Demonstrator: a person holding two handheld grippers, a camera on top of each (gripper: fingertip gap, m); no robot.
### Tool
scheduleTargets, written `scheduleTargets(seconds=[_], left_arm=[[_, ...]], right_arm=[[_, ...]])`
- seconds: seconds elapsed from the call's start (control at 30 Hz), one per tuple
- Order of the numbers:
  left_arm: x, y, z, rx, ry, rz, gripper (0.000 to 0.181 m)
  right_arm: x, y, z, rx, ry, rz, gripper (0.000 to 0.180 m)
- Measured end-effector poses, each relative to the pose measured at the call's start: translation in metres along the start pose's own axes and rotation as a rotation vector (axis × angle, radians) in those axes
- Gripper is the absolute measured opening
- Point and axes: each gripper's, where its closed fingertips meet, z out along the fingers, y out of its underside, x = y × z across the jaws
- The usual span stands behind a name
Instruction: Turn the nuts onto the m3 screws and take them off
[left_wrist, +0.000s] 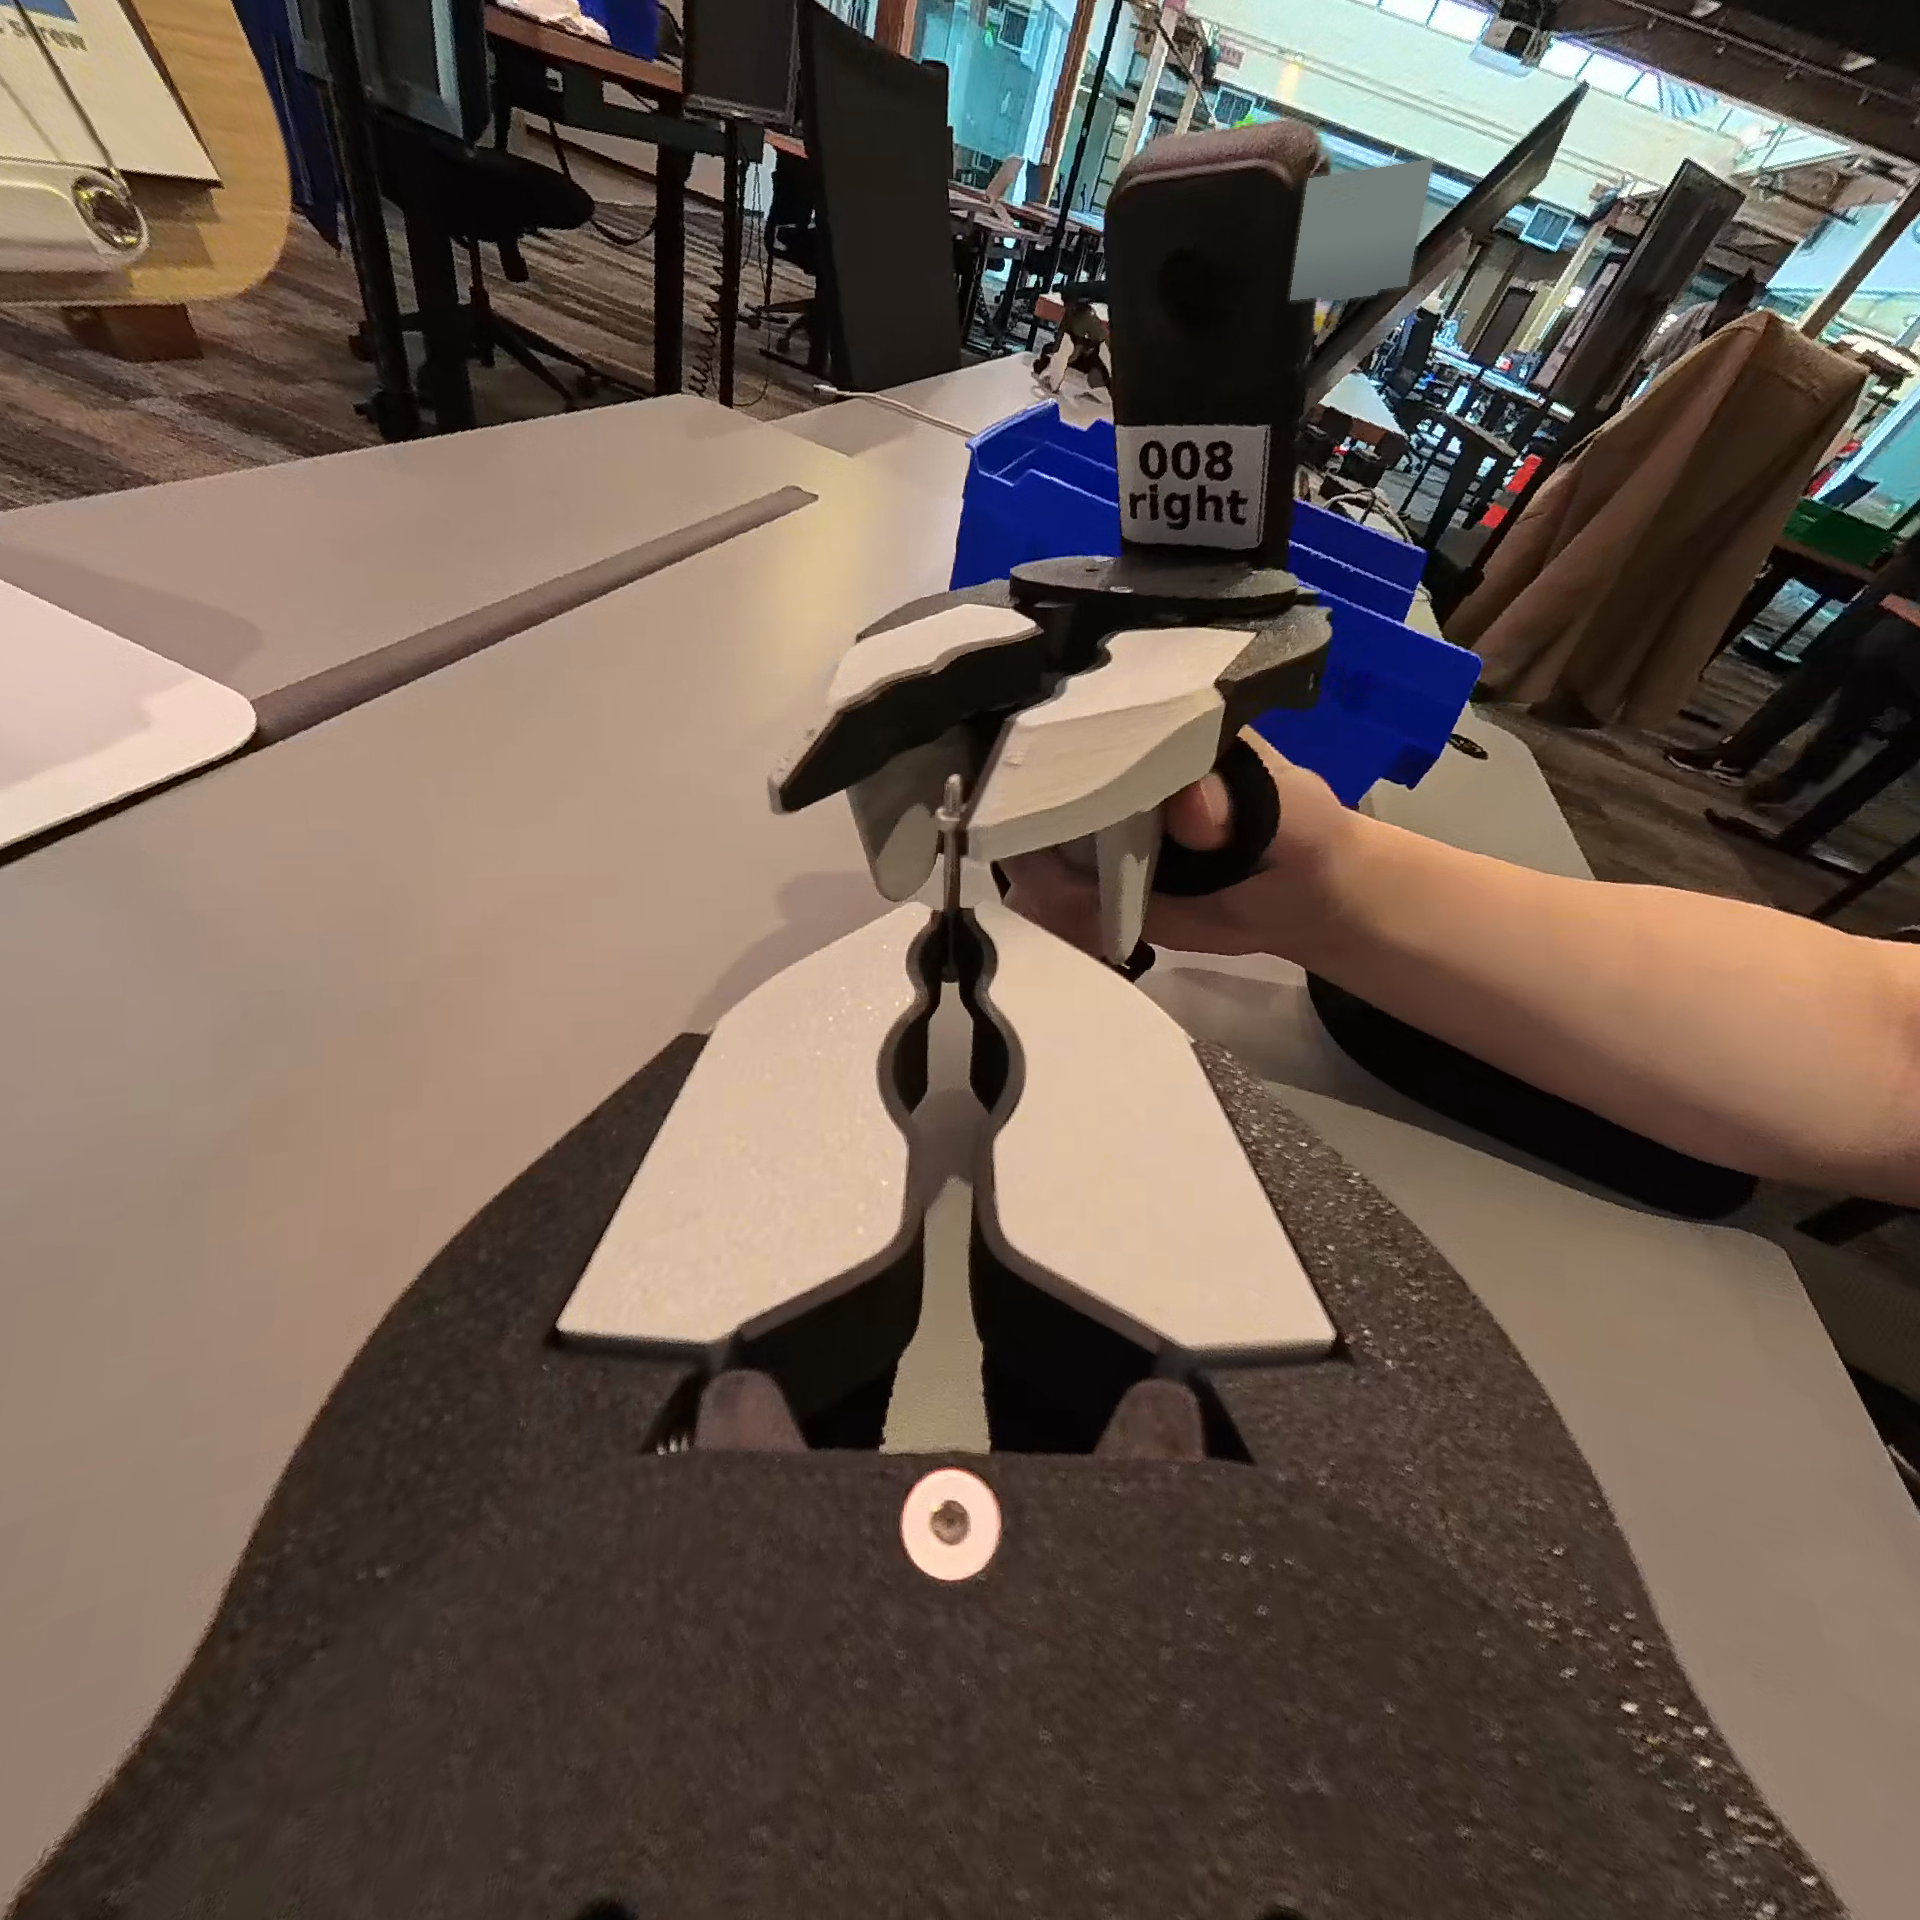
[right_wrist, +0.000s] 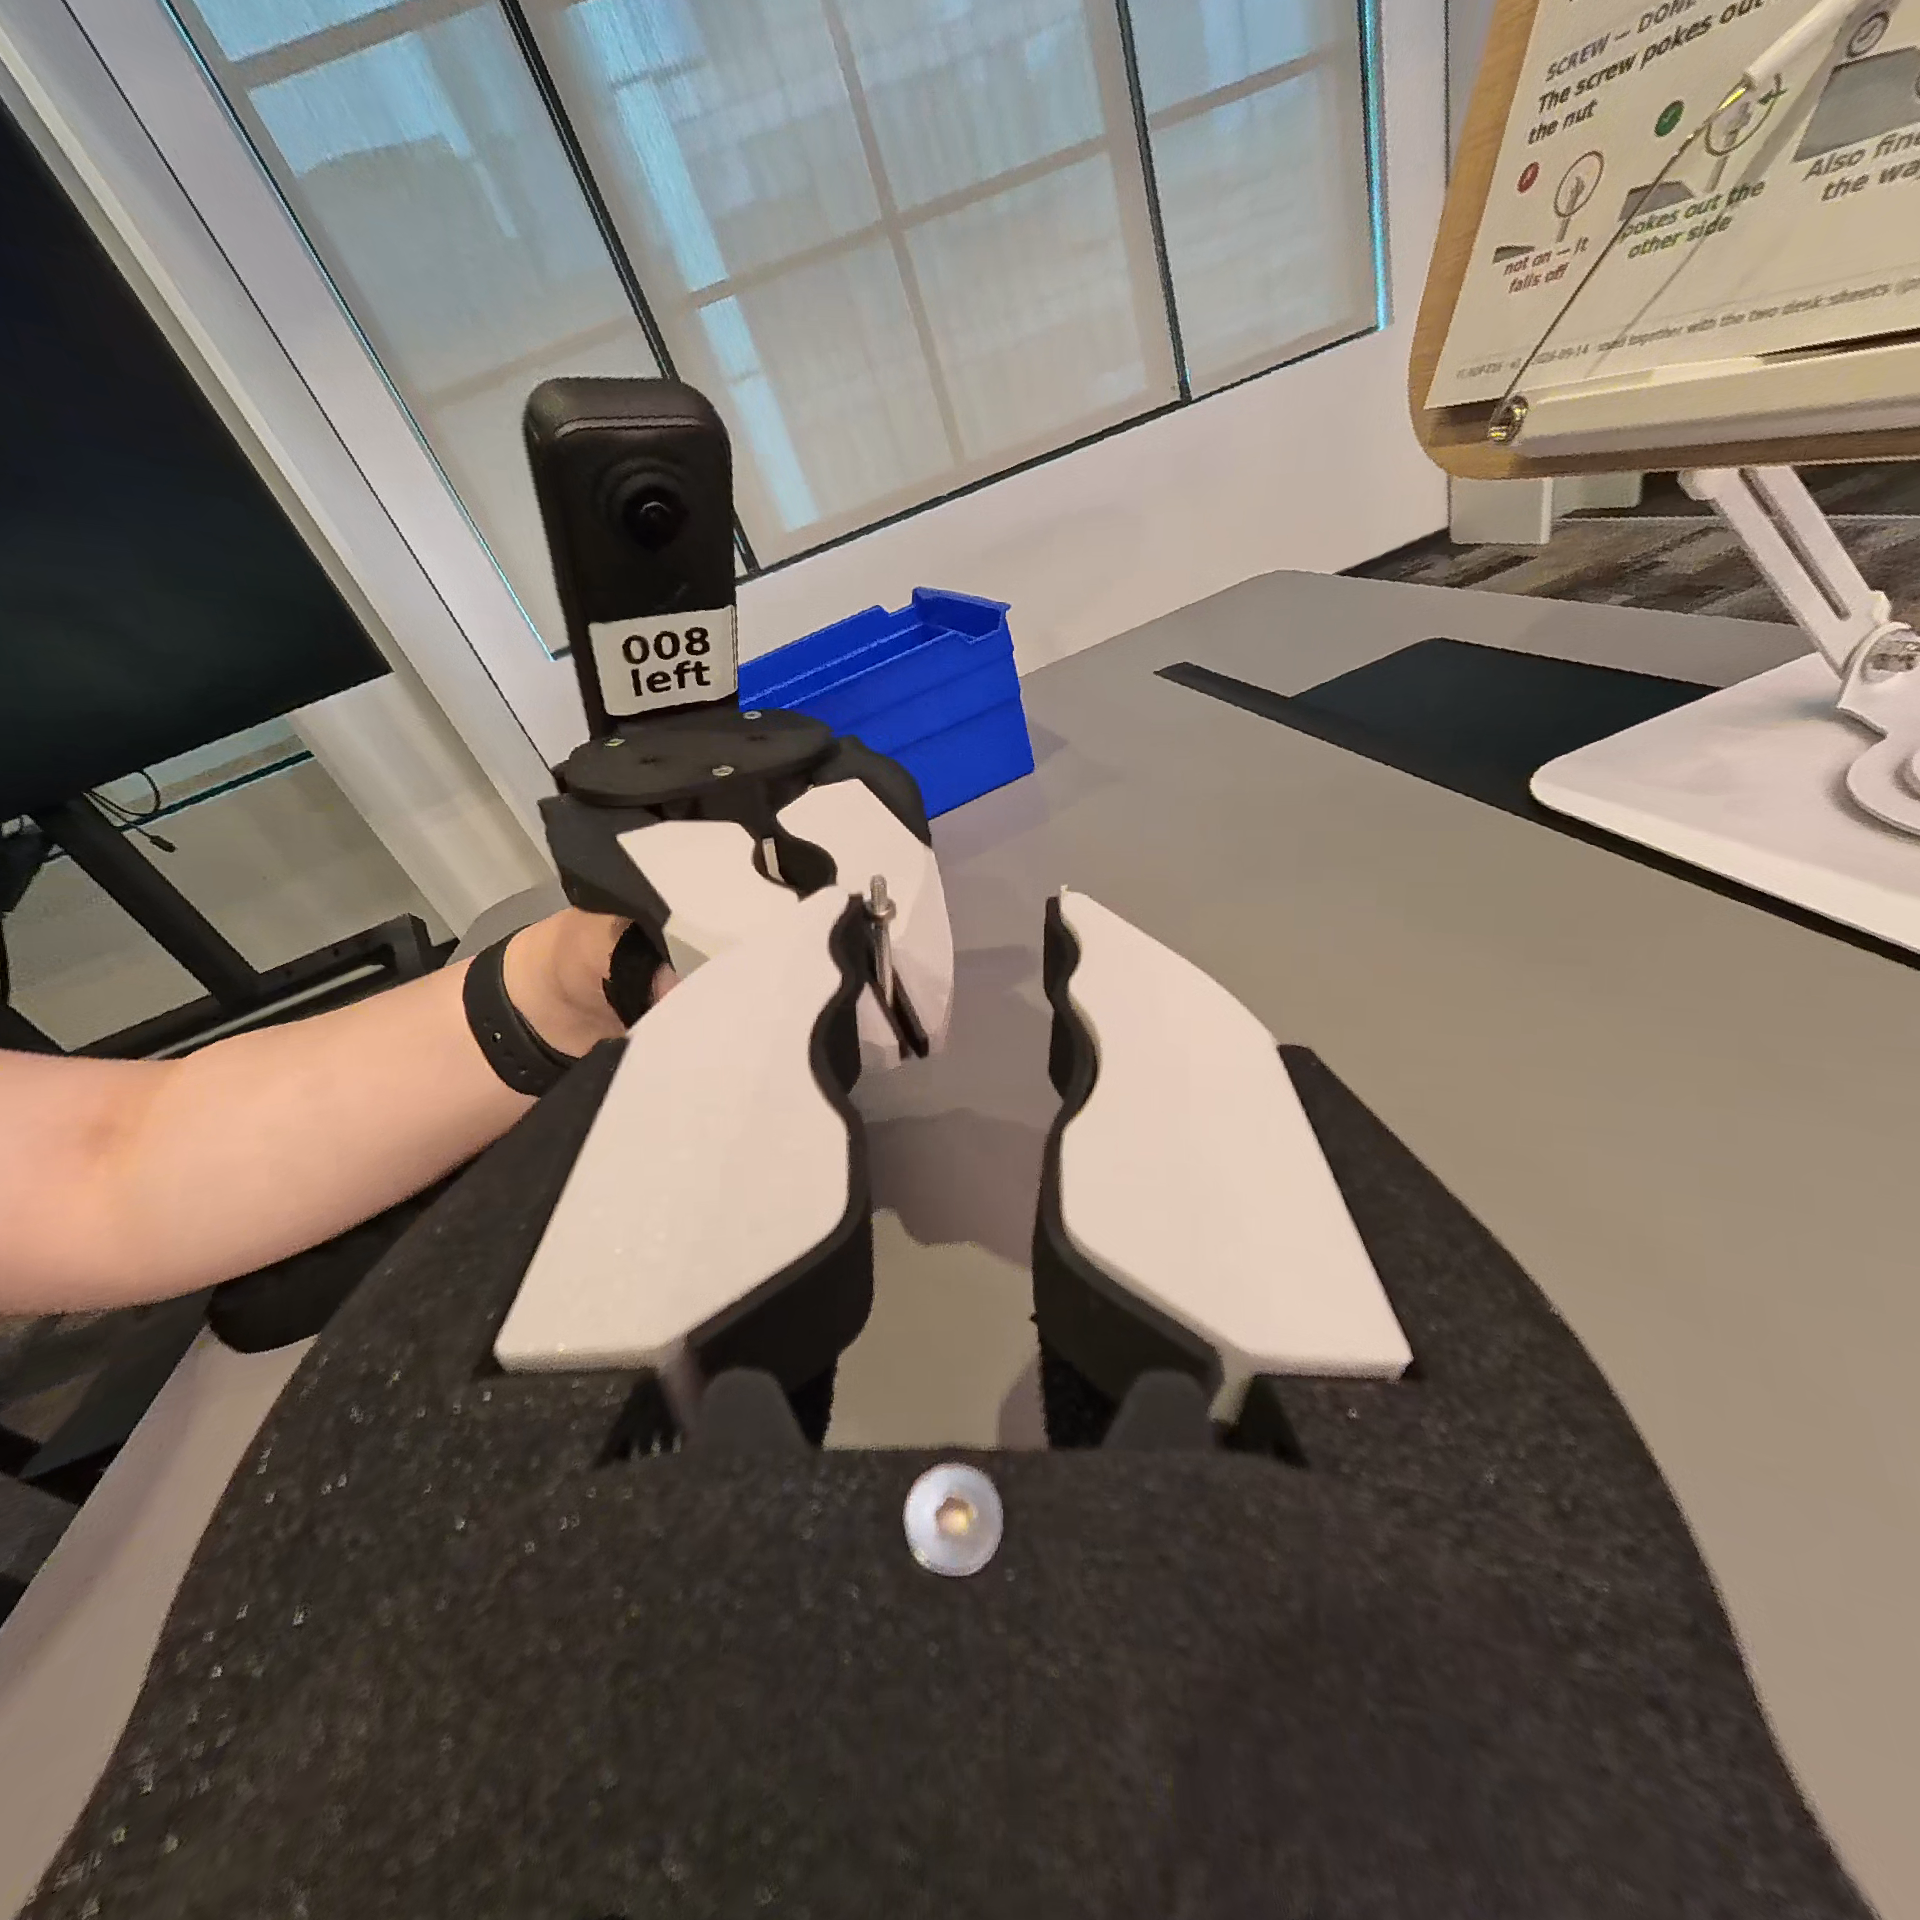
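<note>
My left gripper (left_wrist: 948, 928) is shut on a thin silver screw (left_wrist: 948, 862) and holds it upright above the grey table (left_wrist: 468, 935). The screw's lower end is hidden between the fingers. A wider bit sits near its top; I cannot tell whether it is the head or a nut. My right gripper (right_wrist: 951, 906) is open and empty, its fingers spread. The screw (right_wrist: 883, 940) stands just beside its left fingertip (right_wrist: 836, 914). In the left wrist view the right gripper (left_wrist: 951, 847) faces mine with the screw's top between its fingertips. The left gripper also shows in the right wrist view (right_wrist: 899, 1003).
A blue bin (left_wrist: 1351, 665) (right_wrist: 914, 696) stands on the table behind the grippers. A document stand (right_wrist: 1662, 208) on a white base (right_wrist: 1714, 810) and a black mat (right_wrist: 1455, 707) are at the right. A dark monitor (right_wrist: 156, 520) is at the left. A black wrist rest (left_wrist: 1507, 1122) lies under the forearm. The tips of both grippers are at nearly the same place.
</note>
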Motion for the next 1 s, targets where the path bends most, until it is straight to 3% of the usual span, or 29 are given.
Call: scheduleTargets(seconds=[0.83, 1.0], left_arm=[[0.0, -0.001, -0.001, 0.002, 0.013, -0.011, 0.002], [0.003, 0.003, 0.004, -0.023, 0.015, 0.004, 0.002]], right_arm=[[-0.002, -0.01, -0.009, 0.063, -0.065, 0.059, 0.028], [-0.009, 0.002, 0.003, -0.011, -0.061, 0.009, 0.028]])
